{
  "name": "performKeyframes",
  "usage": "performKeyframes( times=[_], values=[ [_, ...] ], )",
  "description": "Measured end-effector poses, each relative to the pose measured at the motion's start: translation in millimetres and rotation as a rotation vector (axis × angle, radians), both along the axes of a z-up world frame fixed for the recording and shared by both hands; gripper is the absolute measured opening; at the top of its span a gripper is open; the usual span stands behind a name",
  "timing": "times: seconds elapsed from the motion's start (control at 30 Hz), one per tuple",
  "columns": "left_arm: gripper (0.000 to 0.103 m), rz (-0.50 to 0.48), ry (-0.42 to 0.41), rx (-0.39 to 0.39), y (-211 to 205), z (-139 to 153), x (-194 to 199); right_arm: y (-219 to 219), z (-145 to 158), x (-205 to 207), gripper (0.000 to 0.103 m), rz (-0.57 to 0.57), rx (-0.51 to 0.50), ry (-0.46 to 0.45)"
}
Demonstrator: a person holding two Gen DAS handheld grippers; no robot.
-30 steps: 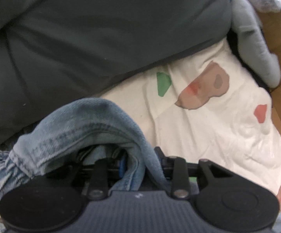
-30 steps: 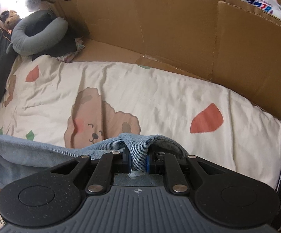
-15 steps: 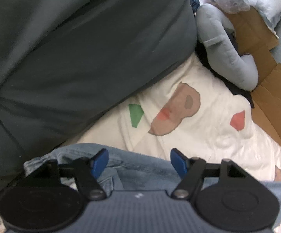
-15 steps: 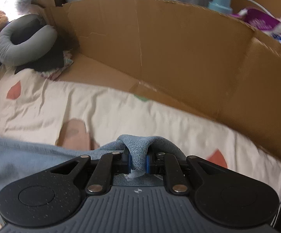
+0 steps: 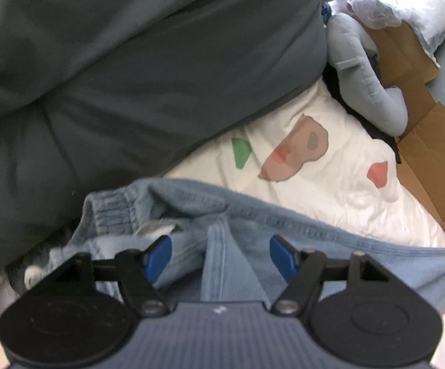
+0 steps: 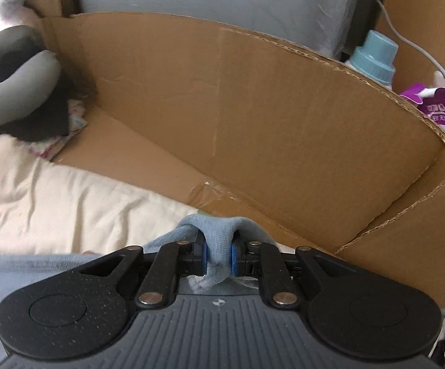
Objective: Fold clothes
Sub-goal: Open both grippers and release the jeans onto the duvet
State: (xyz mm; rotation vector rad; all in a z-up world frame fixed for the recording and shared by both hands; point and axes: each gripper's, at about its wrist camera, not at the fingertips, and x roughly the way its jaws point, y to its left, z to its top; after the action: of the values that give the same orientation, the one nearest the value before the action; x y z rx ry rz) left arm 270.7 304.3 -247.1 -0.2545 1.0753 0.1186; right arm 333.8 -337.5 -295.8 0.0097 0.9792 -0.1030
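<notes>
Left gripper (image 5: 220, 256): fingers spread wide above the jeans (image 5: 284, 224), gripping nothing.
Right gripper (image 6: 217, 256): fingers pinched on a jeans fold.

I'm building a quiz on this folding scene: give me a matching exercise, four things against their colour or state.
Things:
1. left gripper
2. right gripper
3. neck pillow
4. bottle cap

States:
A. grey, curved, lying near the cardboard
B. open above the denim
C. light blue, behind the cardboard wall
D. shut on a bunch of denim

Pairs: 1-B, 2-D, 3-A, 4-C
</notes>
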Motion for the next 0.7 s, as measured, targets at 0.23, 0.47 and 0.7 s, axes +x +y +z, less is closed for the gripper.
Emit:
performKeyframes(
  times=[0.23, 0.47, 0.7],
  values=[
    [0.075, -0.01, 0.012, -0.034, -2, -2, -29, -6, 16, -17, 0.04, -0.042, 0.044, -0.052],
    [0.075, -0.014, 0.043, -0.074, 0, -4, -63, 1, 19, -49, 0.041, 0.031, 0.082, -0.041],
    [0.075, -0.049, 0.02, -0.022, -13, 7, -108, 1, 19, -97, 0.041, 0.073, 0.157, -0.039]
  ],
)
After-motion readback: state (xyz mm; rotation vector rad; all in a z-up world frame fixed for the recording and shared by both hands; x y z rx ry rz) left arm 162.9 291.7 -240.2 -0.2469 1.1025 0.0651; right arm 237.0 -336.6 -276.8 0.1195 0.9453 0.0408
